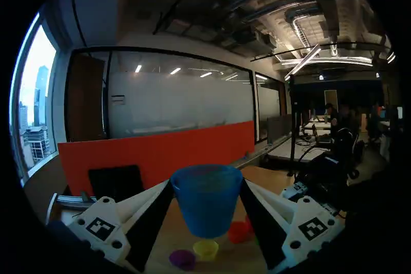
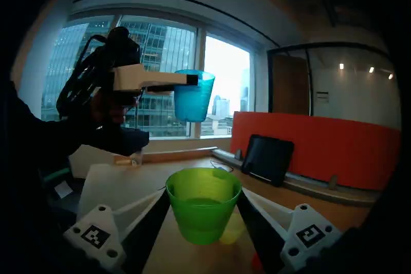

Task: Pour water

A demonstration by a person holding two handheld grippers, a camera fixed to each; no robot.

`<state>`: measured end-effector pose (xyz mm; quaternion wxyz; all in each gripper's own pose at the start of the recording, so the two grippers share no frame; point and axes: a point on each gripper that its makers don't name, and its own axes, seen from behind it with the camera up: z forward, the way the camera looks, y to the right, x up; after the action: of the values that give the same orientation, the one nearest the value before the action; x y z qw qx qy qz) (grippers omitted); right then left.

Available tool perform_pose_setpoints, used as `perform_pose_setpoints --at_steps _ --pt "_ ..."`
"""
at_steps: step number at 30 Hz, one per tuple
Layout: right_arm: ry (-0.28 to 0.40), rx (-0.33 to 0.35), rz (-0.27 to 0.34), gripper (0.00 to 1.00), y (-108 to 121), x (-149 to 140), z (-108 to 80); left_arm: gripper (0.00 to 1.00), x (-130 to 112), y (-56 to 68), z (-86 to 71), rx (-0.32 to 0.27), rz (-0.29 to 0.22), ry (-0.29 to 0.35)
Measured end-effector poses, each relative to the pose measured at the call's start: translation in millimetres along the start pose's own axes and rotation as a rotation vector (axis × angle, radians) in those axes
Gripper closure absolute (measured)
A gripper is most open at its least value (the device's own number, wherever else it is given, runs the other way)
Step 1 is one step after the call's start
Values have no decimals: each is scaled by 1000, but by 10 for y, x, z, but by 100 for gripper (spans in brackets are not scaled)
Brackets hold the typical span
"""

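A blue translucent cup (image 1: pixel 207 199) stands upright between the fingers of my left gripper (image 1: pixel 207 207), which is shut on it. The right gripper view shows that same blue cup (image 2: pixel 192 95) held high in front of the window by the left gripper (image 2: pixel 180 81) and a person's hand (image 2: pixel 110 107). My right gripper (image 2: pixel 204 212) is shut on a green translucent cup (image 2: pixel 204 203), upright and low over the wooden table (image 2: pixel 195 163). The blue cup hangs up and to the left of the green one, well apart from it.
Small purple (image 1: pixel 182 259), yellow (image 1: pixel 206 249) and red (image 1: pixel 239 231) cups sit on the table below the blue cup. A dark tablet (image 2: pixel 267 160) leans against an orange partition (image 2: pixel 329 140). A white sheet (image 2: pixel 115 186) lies at the left. Office desks stand far right (image 1: pixel 318 140).
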<state>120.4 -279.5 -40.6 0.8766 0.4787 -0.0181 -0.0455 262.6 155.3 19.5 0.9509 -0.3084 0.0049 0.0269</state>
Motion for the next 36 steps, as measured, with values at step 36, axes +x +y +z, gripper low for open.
perform_pose_setpoints --at_steps 36 --pt "-113 -100 35 9 494 -272 -420 11 -1641 55 -183 -45 91 -224"
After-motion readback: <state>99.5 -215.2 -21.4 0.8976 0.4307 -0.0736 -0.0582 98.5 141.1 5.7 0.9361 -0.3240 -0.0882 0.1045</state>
